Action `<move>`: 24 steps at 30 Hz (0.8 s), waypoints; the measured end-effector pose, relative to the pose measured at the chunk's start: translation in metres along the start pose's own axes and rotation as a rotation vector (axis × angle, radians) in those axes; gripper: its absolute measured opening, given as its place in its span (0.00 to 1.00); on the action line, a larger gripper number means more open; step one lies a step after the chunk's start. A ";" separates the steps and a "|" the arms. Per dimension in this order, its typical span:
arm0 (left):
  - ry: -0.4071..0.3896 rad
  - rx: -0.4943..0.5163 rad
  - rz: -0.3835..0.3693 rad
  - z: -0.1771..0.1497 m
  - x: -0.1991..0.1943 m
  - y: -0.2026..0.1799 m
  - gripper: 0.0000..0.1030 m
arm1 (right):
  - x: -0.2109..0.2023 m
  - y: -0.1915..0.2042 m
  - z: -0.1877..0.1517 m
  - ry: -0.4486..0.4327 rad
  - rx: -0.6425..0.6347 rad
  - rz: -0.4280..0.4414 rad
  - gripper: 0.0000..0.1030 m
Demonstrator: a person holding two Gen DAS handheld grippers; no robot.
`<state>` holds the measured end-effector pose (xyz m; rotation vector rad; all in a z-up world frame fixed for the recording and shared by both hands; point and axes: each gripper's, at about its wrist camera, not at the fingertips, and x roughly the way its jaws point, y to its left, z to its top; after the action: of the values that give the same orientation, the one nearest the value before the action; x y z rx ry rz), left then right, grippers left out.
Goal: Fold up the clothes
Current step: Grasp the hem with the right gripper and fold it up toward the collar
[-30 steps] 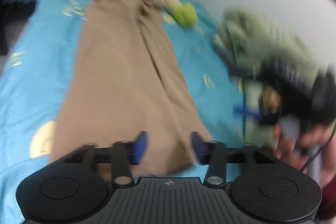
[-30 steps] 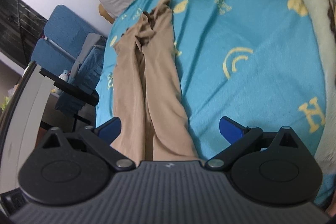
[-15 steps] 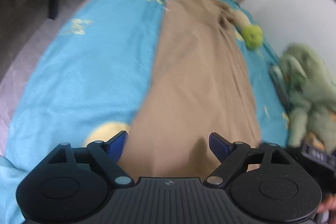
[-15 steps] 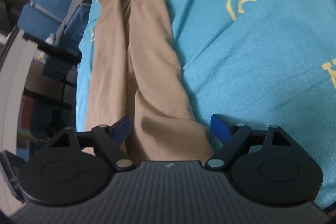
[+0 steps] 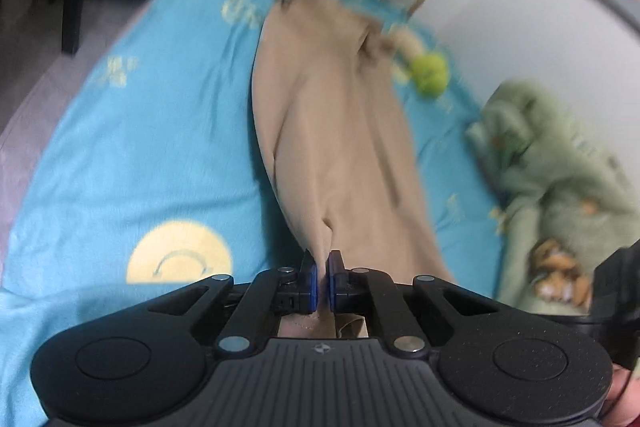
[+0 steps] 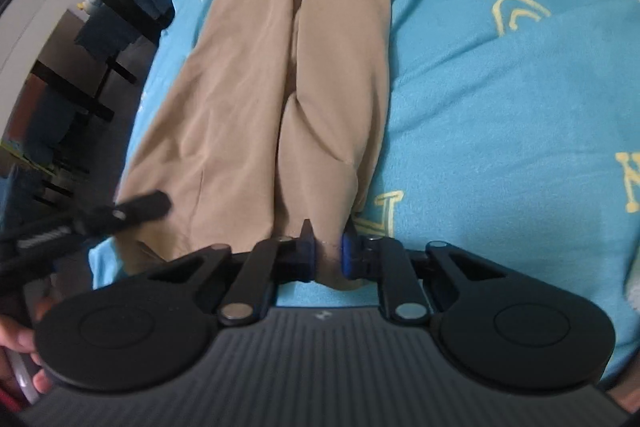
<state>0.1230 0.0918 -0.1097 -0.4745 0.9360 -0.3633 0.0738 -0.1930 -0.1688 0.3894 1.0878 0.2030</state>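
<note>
Tan trousers lie on the blue bedspread with yellow letters, an "N" legible. Left gripper and right gripper each pinch a hem

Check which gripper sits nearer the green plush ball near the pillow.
Right, probably. The green plush ball lies past the trousers on their right-leg side, whose hem the right gripper clamps. The left gripper clamps the other hem, farther across.
</note>
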 end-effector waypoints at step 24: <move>-0.398 0.080 -0.168 -0.078 -0.210 -0.102 0.01 | -0.200 0.018 -0.070 -0.403 0.019 0.152 0.10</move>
<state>-0.0661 0.0917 0.0482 -0.5301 0.4953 -0.4376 -0.0791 -0.2318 -0.0261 0.5061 0.6641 0.2370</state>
